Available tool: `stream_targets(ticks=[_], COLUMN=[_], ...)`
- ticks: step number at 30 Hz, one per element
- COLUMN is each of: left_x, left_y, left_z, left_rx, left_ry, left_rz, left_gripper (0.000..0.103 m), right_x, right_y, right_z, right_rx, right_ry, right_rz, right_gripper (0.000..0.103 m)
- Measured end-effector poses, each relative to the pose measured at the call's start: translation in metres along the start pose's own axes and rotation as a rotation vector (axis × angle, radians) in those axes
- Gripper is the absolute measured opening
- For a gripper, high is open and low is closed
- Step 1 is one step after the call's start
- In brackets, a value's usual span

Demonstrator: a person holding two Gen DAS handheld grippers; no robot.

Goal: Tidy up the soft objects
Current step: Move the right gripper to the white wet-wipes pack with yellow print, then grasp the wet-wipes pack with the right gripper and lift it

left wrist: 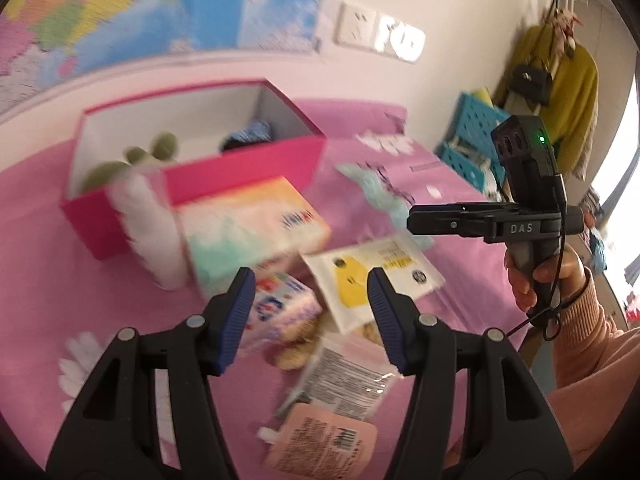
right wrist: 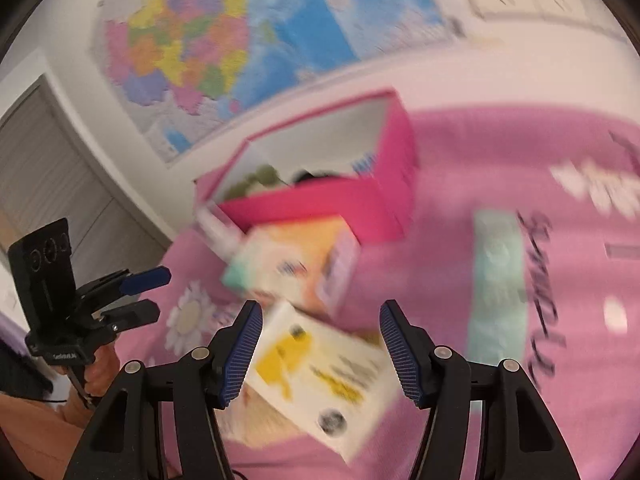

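My left gripper (left wrist: pixel 312 312) is open above a heap of packets on the pink cloth: a blue-and-white pack (left wrist: pixel 280 312), a white pouch with a yellow print (left wrist: pixel 372 280), a clear packet (left wrist: pixel 344 380) and a peach pouch (left wrist: pixel 324 444). My right gripper (right wrist: pixel 320 344) is open too, hovering over the same white pouch (right wrist: pixel 316 376), with its pads off it. Behind the heap lie a pastel tissue pack (left wrist: pixel 256 224) and an open pink box (left wrist: pixel 248 164) holding green plush pieces (left wrist: pixel 160 148) and a dark blue item (left wrist: pixel 252 136). Everything is motion-blurred.
A white fluffy thing (left wrist: pixel 148 224) leans at the box's front corner. A teal cloth strip (right wrist: pixel 496 288) lies to the right on the pink cloth (right wrist: pixel 460 152). A blue crate (left wrist: pixel 472 140) and hanging clothes (left wrist: pixel 568 92) are far right. A map (right wrist: pixel 240 40) covers the wall.
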State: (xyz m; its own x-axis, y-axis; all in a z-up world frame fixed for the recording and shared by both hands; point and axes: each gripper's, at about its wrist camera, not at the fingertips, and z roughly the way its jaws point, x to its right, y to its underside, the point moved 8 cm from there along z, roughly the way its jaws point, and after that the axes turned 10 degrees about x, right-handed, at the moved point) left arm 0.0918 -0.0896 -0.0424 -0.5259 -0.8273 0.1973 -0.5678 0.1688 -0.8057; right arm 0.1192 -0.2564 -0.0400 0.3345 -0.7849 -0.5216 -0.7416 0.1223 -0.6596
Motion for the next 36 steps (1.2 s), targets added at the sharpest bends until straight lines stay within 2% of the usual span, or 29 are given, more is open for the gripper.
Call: stream_targets(ticks=[4,11,13,15,24,32,36], left_x=[0.011,0.014,0.015,0.016,0.025,0.035,0.033], left_y=[0.012,0.018,0.019,0.019,0.02,0.021,0.021], left_z=[0.019,0.035,0.038,0.042,0.057,0.074,0.079], left_rx=[-0.052,-0.103,-0.113,-0.125,-0.164,-0.241,-0.276], left_ry=[0.016,0.029,0.033,0.035,0.069,0.095,0.123], left_rz=[0.012,0.005,0.007,0.008,0.028,0.075,0.046], left_gripper=[0.06,0.06,0.06,0.06,0.06,0.06,0.06], right_x=[0.022,0.03,0.03,0.03,0.034,0.036,0.037], right_y=[0.023,0.049,0.051,0.053,0.053,0.054,0.054], right_z=[-0.002,-0.001,0.001,0.003,-0.002,-0.003,-0.004], right_rx=[-0.033,-0.064,-0.067,-0.07,-0.035,-0.013,-0.002], right_ry=[0.046,0.021,0.017,0.011,0.006,0.007,-0.003], right_rz=[0.054,0.113,0.109,0.101,0.107,0.097,0.109], right_gripper=[0.063,0.062,0.056,0.03,0.02,0.018,0.018])
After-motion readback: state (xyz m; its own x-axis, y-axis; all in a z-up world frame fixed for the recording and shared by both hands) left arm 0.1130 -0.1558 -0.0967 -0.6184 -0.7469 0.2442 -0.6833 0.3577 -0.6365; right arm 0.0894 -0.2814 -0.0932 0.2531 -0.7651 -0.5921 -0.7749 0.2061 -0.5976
